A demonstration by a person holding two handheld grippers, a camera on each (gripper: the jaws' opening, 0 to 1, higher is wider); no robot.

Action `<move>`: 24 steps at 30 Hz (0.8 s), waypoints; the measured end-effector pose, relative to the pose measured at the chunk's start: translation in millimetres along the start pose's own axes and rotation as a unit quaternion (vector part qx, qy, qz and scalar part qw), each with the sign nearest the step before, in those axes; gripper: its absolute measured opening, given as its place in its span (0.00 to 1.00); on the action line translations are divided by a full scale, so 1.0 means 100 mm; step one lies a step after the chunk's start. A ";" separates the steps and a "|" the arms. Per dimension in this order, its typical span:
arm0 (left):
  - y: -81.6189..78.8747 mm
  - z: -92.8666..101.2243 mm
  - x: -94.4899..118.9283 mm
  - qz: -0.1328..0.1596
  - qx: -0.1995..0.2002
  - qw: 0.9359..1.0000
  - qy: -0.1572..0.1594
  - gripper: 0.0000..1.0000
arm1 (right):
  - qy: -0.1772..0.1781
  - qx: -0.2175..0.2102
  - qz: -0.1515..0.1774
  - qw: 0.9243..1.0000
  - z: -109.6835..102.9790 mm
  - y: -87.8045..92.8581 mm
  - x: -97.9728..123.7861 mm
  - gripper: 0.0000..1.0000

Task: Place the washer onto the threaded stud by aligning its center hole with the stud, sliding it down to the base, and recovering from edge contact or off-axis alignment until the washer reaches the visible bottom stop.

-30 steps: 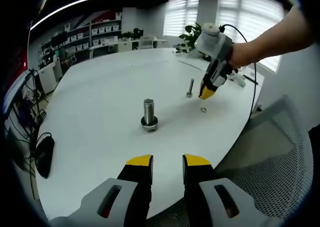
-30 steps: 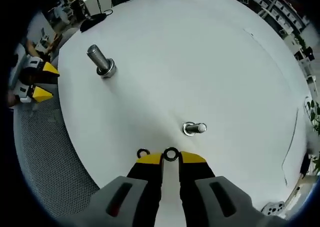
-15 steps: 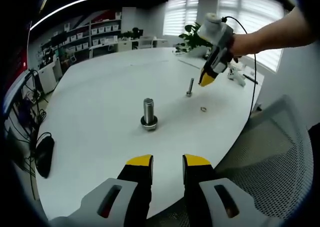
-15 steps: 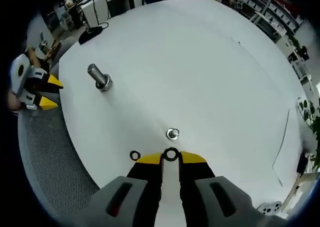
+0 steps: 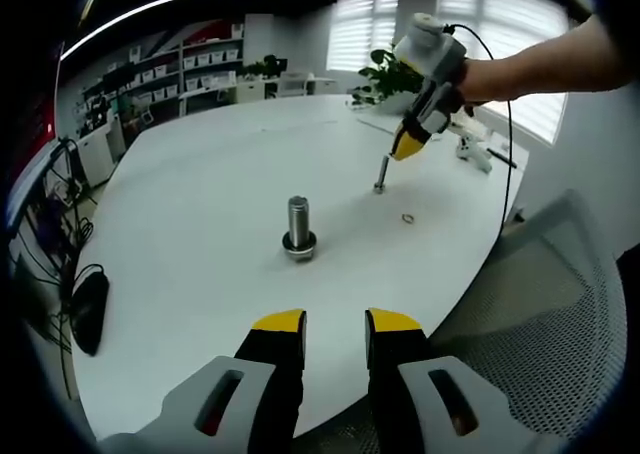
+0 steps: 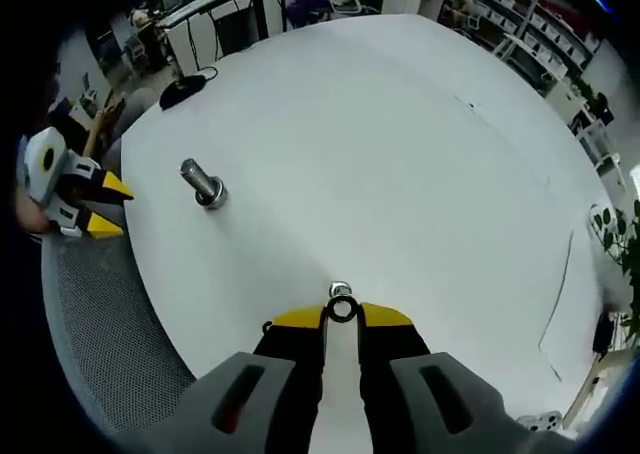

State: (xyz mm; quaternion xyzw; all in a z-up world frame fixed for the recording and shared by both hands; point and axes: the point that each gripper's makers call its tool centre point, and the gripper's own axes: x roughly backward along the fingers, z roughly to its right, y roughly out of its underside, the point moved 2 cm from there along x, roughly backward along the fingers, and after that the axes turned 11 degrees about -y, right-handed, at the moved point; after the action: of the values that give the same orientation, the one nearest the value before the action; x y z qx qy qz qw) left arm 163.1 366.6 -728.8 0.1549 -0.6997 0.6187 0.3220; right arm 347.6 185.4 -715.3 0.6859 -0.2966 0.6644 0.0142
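One washer [image 6: 341, 309] pinched at right gripper [image 6: 341, 316] tips directly over thin stud [image 5: 381, 173] for hole alignment; left gripper [image 5: 335, 324] apart, idle.

Small metal washer [image 6: 341, 309] pinched flat at the tips of closed yellow jaws, directly over the top of a thin upright threaded stud [image 5: 381, 173] on the white table, not yet slid down.

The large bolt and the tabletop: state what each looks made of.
The large bolt: apparently steel, bare and bright, given its grey metallic sheen and pale highlight down the shank. The tabletop: smooth matt white, likely laminate or painted board; its even colour with soft reflections leaves the core open.
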 end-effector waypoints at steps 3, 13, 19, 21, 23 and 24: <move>0.00 0.00 0.00 0.000 0.000 1.000 0.000 0.21 | 0.000 0.000 -0.001 1.000 0.02 -0.02 -0.02 0.14; 0.00 -0.01 -0.01 0.001 0.001 1.000 -0.001 0.21 | -0.004 0.005 -0.010 1.000 0.03 -0.04 -0.08 0.14; 0.01 -0.01 0.00 0.000 0.001 1.000 -0.002 0.21 | -0.008 0.007 -0.016 1.000 0.04 -0.06 -0.12 0.14; 0.00 -0.01 0.00 0.001 0.001 1.000 -0.001 0.21 | -0.009 0.007 -0.020 1.000 0.04 -0.05 -0.14 0.14; 0.00 -0.01 0.00 0.000 0.001 1.000 -0.002 0.21 | -0.011 0.007 -0.025 1.000 0.05 -0.04 -0.17 0.14; 0.00 -0.01 0.00 0.000 0.001 1.000 -0.002 0.21 | -0.011 0.007 -0.028 1.000 0.05 -0.03 -0.18 0.14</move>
State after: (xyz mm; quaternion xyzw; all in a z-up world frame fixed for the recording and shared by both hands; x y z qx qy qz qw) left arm 163.2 367.5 -729.0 0.1562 -0.6994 0.6195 0.3203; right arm 354.7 193.1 -731.2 0.7011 -0.2727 0.6583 0.0248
